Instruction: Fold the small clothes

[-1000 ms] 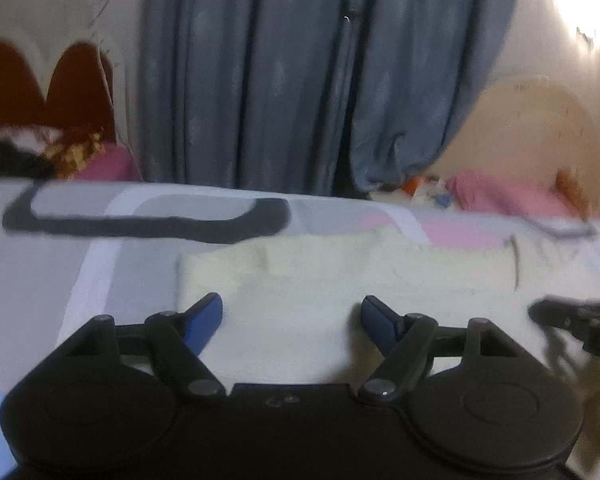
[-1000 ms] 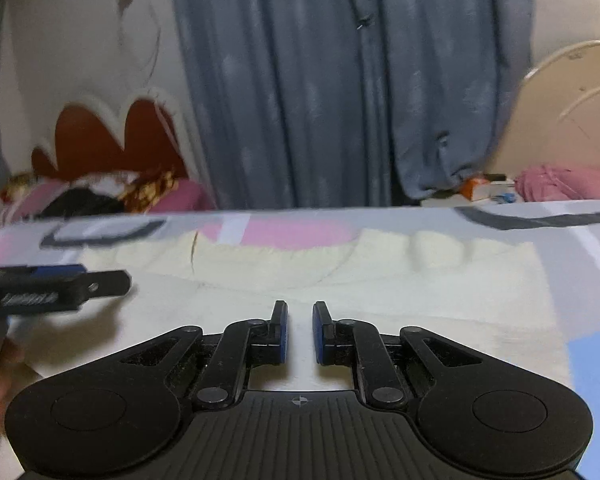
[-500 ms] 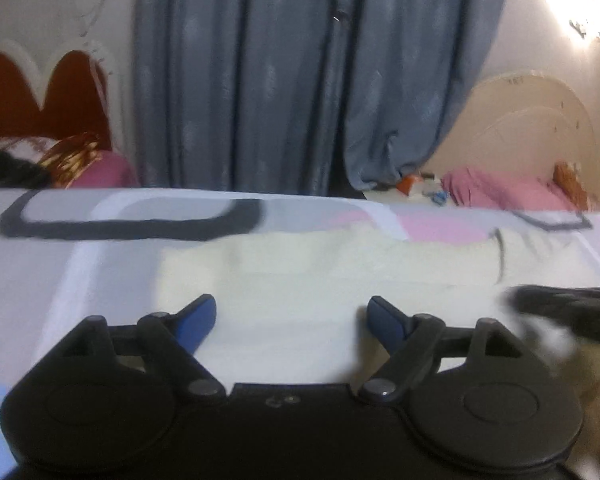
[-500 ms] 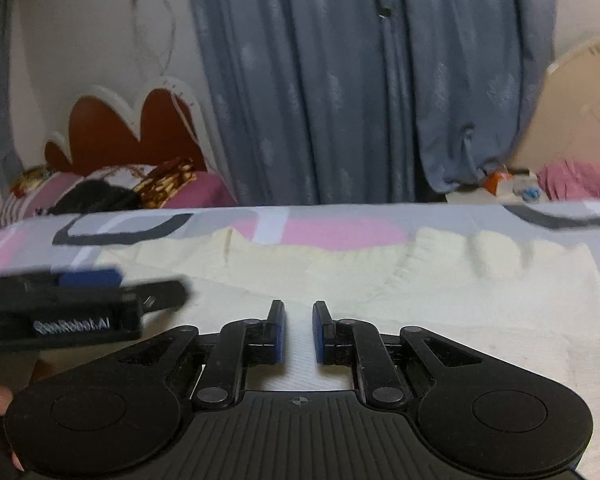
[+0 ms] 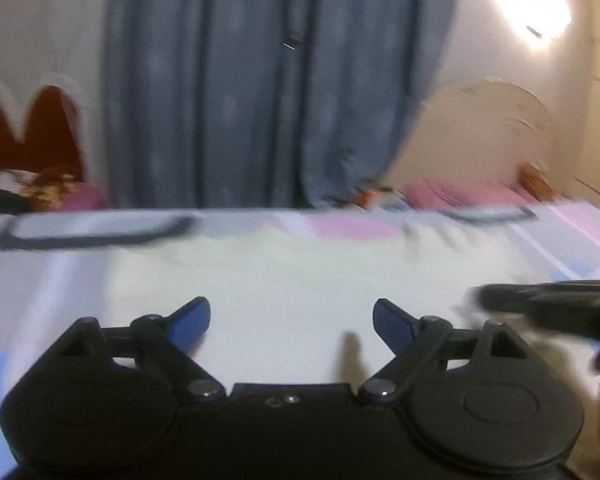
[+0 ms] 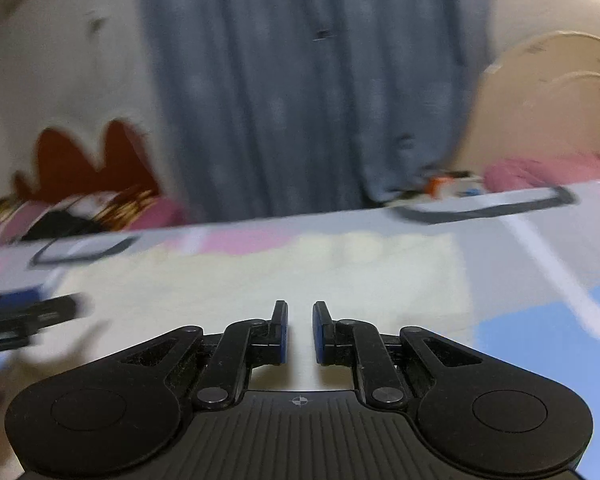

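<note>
Both views blurred. Cream garment [image 5: 284, 276] lies flat on the bedsheet [image 5: 40, 280], spread wide left to right, under and ahead of both tools.

Left gripper [image 5: 291, 316]: fingers spread wide, released, nothing between them, over the near part of the garment. Garment's left edge sits just left of the left finger; bare sheet beyond it. Far edge runs wavy against a pink patch on the sheet.

Right gripper [image 6: 300, 322]: fingers nearly together, a narrow gap showing, nothing gripped; cloth seen through the gap. Garment's right edge [image 6: 462, 280] stands well right of the tips, with sheet open past it.

Each tool appears at the other's side: right one dark at the right edge of the left view, left one at the left edge of the right view.

Far: blue curtain [image 6: 300, 100], red headboard [image 6: 84, 160], cream headboard [image 5: 484, 128], pink pillows [image 5: 460, 194], wall lamp [image 5: 536, 8]. All well apart from the garment.
</note>
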Available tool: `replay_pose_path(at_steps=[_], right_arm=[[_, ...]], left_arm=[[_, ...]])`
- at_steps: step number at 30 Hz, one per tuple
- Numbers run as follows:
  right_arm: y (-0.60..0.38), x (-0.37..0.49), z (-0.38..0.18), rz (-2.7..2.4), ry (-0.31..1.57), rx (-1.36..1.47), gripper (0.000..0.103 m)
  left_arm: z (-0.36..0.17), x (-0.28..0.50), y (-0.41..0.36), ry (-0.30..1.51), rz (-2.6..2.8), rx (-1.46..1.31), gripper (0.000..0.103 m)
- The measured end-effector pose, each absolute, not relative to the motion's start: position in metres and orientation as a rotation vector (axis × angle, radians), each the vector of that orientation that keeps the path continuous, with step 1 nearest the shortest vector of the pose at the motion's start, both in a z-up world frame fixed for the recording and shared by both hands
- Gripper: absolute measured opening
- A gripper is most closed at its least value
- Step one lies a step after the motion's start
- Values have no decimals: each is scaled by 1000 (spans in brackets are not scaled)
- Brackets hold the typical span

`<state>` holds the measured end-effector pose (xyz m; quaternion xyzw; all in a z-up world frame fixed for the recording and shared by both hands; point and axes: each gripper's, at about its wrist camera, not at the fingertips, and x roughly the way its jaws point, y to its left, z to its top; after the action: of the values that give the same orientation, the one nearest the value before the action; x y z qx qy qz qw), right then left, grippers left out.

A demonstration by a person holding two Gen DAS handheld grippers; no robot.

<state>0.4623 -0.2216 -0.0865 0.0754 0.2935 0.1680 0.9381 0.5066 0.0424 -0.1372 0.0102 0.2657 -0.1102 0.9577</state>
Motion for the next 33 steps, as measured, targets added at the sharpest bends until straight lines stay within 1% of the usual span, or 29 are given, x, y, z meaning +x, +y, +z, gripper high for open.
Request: replay_pose_path(at_steps=[2,3,6,9,11,12,13,15,17,18,20,23,28,30,31,32,33], right_arm=[[-207,455,-96,382,626,110,12],[-207,452,-100,376,631,79,12],[-240,442,-104,252,639,85,12],[-274,439,-106,187,655,139,12],[-271,441,-102,186,659,124,12],[-265,439,-97,174,645,98,12],[-265,435,-91,168,622,96,12],[-263,431,-86,159,596,91,12],[-262,436,-104,140,692,57,12],[-264,432,-105,151,670,49,12],[-265,427,-94,154,685,52,13],[-275,407,-78,136,656,88,13],[-297,358,-65,137,705,133,14],[-304,335,-62,130,722,143,26],[-307,323,-61,132,728,148,39],[-309,311,-60,135,733,150,43],[-312,298,-60,139,743,146,43]], left_arm=[[-151,505,34,596,-204,91,87],[-154,502,40,606,-198,93,88],[-154,488,74,607,-172,58,88],[-154,482,88,604,-172,56,88],[-149,480,84,591,-147,74,84],[-145,476,84,574,-138,59,84],[-145,475,84,572,-138,50,89],[-151,484,81,631,-115,72,89],[-154,486,78,639,-113,111,90],[-151,485,78,640,-110,105,89],[-145,479,81,625,-116,86,89],[-145,464,88,628,-103,63,88],[-145,415,102,641,-105,39,87],[-147,390,110,666,-102,43,87],[-147,377,115,676,-97,45,87],[-147,364,121,684,-98,35,87],[-146,354,128,694,-99,22,85]])
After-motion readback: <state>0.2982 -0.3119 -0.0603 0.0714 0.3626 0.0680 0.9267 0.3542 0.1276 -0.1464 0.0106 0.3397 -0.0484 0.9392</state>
